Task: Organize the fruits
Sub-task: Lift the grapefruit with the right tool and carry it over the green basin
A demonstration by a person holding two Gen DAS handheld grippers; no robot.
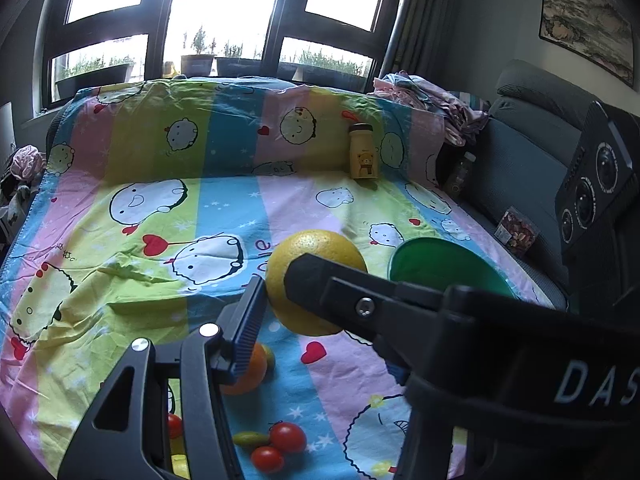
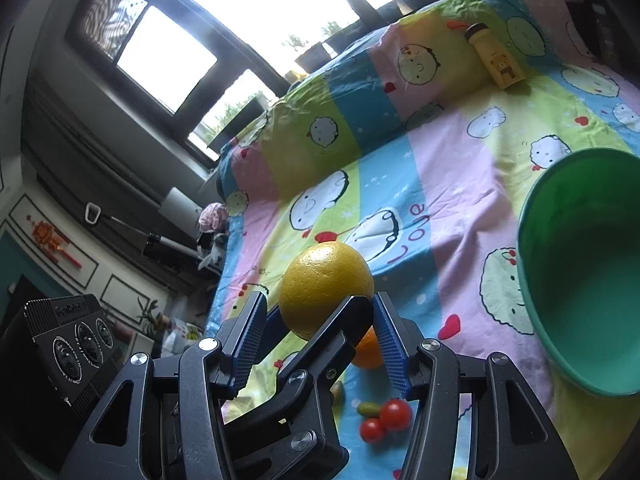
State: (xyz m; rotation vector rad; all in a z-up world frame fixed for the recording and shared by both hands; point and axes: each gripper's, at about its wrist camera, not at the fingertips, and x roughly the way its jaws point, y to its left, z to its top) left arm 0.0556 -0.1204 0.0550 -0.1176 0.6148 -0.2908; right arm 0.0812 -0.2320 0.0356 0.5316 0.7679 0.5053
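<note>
Together the left gripper (image 1: 276, 292) and right gripper (image 2: 316, 320) pinch the grapefruit (image 2: 325, 286) between them above the sheet, with the green bowl (image 2: 580, 280) waiting at frame right, nearer the right gripper.

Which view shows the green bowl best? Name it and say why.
The right wrist view: the green bowl fills the right side, its inside and rim open to the camera. In the left wrist view, the bowl is partly hidden behind a gripper's black body.
</note>
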